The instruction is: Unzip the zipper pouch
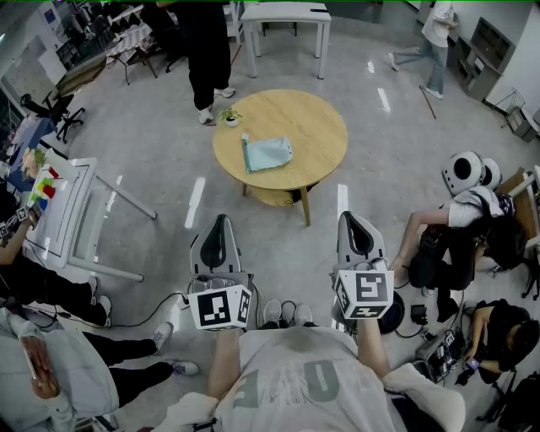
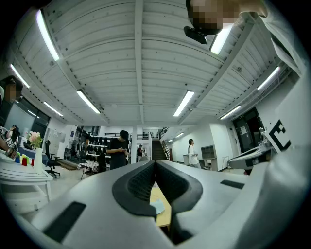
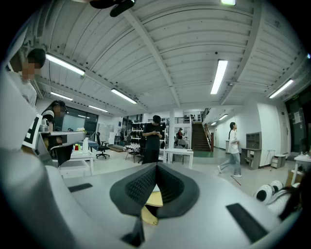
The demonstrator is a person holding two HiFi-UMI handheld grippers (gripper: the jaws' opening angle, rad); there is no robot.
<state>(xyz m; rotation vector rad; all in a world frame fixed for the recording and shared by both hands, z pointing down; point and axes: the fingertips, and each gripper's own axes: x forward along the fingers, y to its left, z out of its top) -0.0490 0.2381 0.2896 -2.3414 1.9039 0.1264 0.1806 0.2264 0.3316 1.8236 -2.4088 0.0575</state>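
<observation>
On the table (image 1: 314, 126), pouch (image 1: 268, 154) near plant (image 1: 229, 115).

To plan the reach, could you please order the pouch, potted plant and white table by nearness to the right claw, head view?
1. Pouch, centre of round table.
2. Potted plant, table's far-left edge.
3. White table, far back.

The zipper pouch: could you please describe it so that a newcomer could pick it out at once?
Find the round wooden table in the middle of the grey floor. The zipper pouch lies flat on its top, left of centre in the head view. It is a pale blue rectangle, unlike the small green plant at the table's rim.
</observation>
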